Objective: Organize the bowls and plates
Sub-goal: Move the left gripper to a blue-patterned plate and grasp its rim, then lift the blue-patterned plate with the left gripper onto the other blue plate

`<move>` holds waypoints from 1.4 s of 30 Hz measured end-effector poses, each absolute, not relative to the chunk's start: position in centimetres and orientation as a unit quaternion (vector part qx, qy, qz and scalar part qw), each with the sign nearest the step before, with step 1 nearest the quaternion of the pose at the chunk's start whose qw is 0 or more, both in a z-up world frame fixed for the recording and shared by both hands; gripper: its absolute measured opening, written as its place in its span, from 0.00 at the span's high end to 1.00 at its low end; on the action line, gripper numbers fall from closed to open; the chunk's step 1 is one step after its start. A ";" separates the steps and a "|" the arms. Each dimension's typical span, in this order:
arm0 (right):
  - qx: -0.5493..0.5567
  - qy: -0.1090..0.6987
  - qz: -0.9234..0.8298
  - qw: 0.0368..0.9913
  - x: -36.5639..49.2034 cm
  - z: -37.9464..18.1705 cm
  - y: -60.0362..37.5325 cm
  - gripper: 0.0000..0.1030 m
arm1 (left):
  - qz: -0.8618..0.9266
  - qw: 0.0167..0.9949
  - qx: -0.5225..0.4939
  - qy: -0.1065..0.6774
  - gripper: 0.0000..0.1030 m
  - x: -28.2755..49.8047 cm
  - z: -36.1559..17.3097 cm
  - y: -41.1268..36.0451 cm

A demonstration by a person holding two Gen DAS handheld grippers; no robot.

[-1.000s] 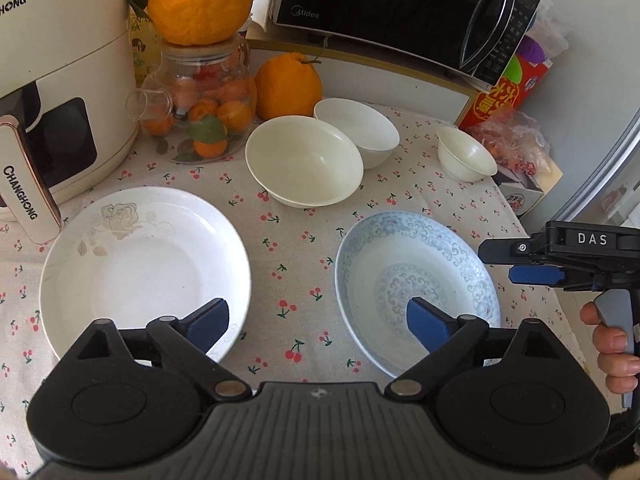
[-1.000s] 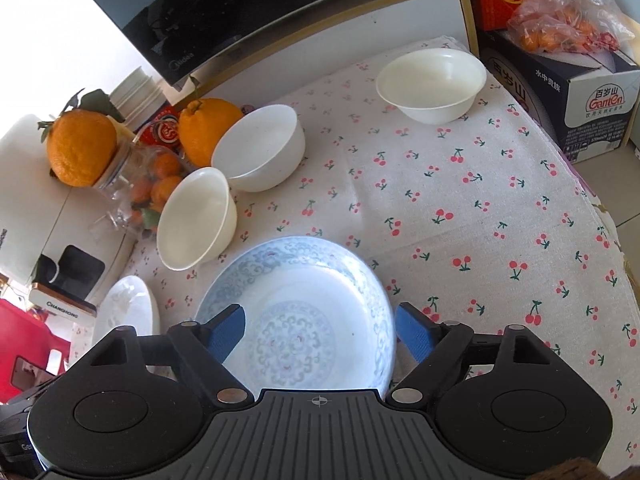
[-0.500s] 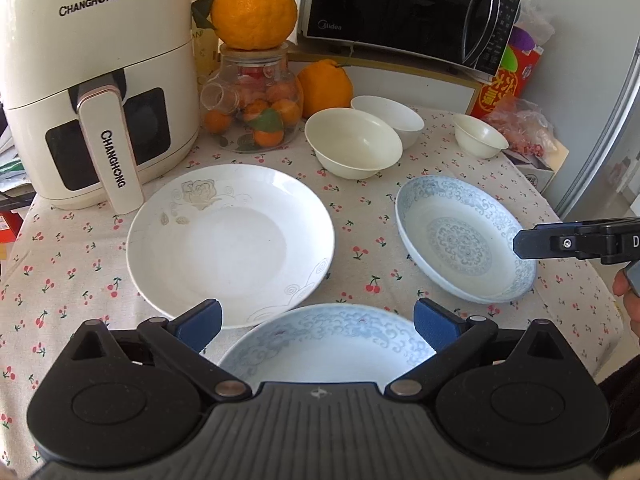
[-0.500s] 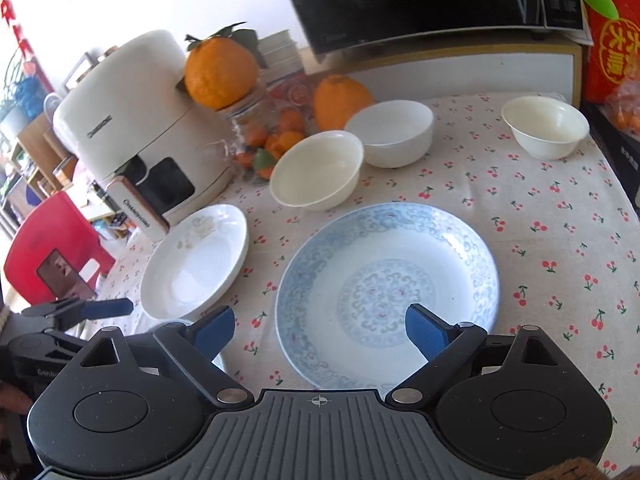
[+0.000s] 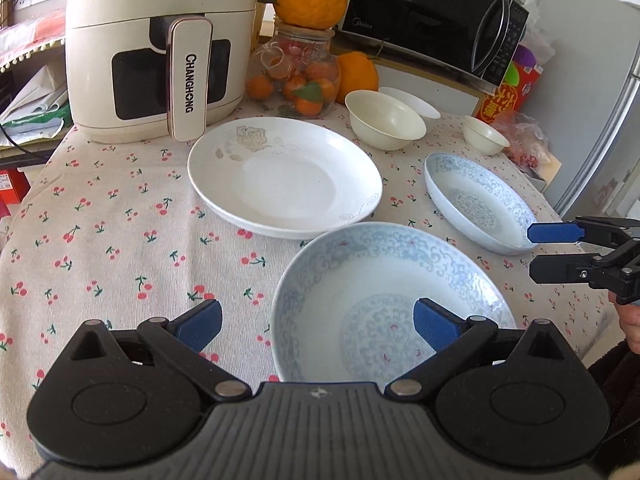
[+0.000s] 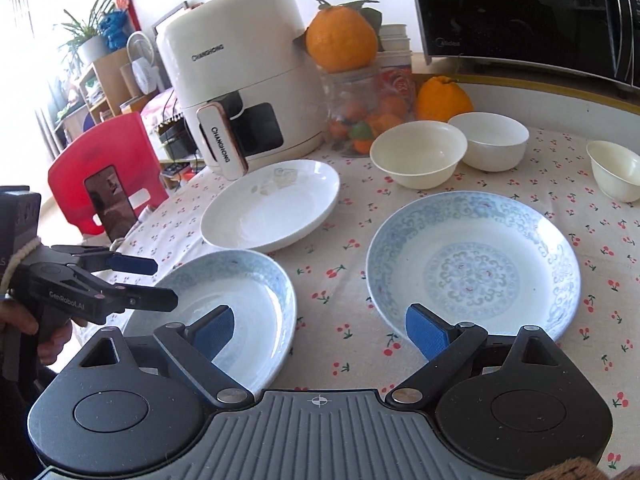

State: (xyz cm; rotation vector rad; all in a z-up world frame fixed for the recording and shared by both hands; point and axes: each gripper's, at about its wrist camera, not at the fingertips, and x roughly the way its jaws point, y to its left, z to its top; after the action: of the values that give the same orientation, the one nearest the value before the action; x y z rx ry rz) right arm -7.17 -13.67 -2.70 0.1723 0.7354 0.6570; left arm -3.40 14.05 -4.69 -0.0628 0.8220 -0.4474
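A white plate (image 5: 284, 176) (image 6: 272, 204) lies by the air fryer. Two blue-patterned plates lie near the front edge: a near-left one (image 5: 384, 308) (image 6: 244, 304) and a right one (image 5: 480, 200) (image 6: 472, 264). Three cream bowls stand behind: a large one (image 5: 384, 124) (image 6: 418, 154), a second (image 5: 412, 102) (image 6: 492, 144) and a small one (image 5: 484, 134) (image 6: 616, 168). My left gripper (image 5: 316, 326) (image 6: 156, 284) is open and empty over the near-left plate's front rim. My right gripper (image 6: 320, 330) (image 5: 536, 252) is open and empty, low between the two blue plates.
A white air fryer (image 5: 160, 48) stands at the back left, a glass jar of oranges (image 5: 296, 76) beside it, a microwave (image 5: 432, 20) behind. A red box and bagged goods (image 5: 516, 120) sit at the right. The cherry-print tablecloth (image 5: 120, 232) drops off at the front and sides.
Both grippers have pulled back and lowered toward the table's front edge. The near-left blue plate has come into full view. Both stay open.
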 end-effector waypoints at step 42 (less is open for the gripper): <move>0.057 0.420 0.320 0.848 -7.7 -5.7 -11.0 0.75 | -0.241 0.874 -0.056 0.418 0.85 -3.8 -5.8 13.4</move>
State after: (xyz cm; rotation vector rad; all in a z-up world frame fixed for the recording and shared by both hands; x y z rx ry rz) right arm -7.66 -11.02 -5.71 0.1209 0.8845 0.6739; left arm -3.80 13.37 -5.78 -0.1169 0.8737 -0.5030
